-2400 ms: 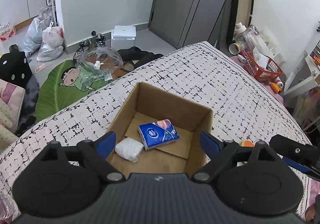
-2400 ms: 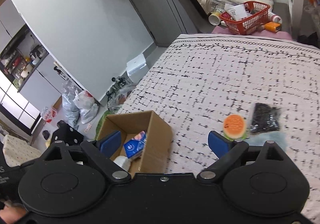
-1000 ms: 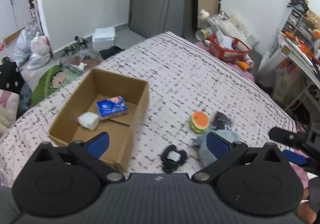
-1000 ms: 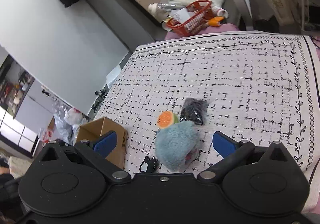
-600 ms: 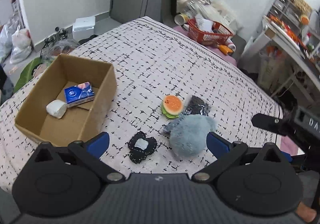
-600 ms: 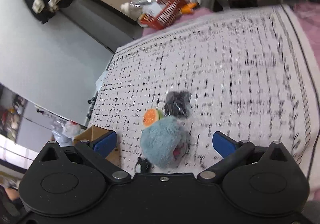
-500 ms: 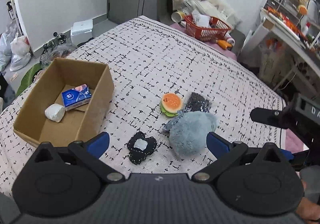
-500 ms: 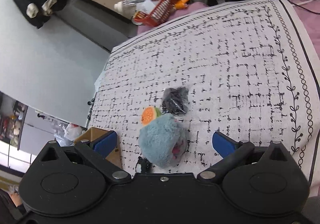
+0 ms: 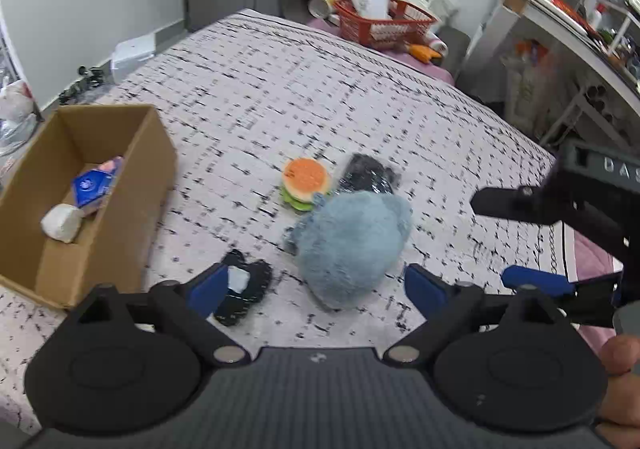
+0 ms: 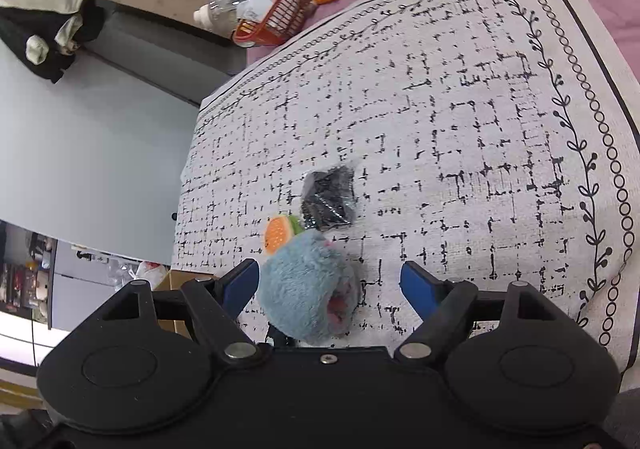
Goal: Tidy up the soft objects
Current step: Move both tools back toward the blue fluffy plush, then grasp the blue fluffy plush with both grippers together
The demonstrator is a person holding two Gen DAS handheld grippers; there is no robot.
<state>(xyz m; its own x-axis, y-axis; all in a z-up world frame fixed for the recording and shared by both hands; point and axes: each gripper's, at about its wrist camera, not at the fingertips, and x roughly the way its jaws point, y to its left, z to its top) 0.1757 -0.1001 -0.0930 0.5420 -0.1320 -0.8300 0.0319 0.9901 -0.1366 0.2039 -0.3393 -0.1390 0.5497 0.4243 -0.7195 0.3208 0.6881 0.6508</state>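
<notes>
Both grippers are now closing in on the blue plush [image 9: 352,245], which is looming larger than half a second ago. It is lying on the bed [image 9: 248,97], touching the burger toy [image 9: 306,183] and black packet [image 9: 366,177], black pouch [image 9: 242,291] just left. Right gripper [image 10: 330,281] spread, straddling the plush, empty; left gripper [image 9: 316,287] spread too, empty. Best move looks like pinching the plush mid-body, lifting clear of neighbours. Cardboard box [image 9: 132,185] is sitting far left with room inside; bed's right edge near, open cloth beyond.
</notes>
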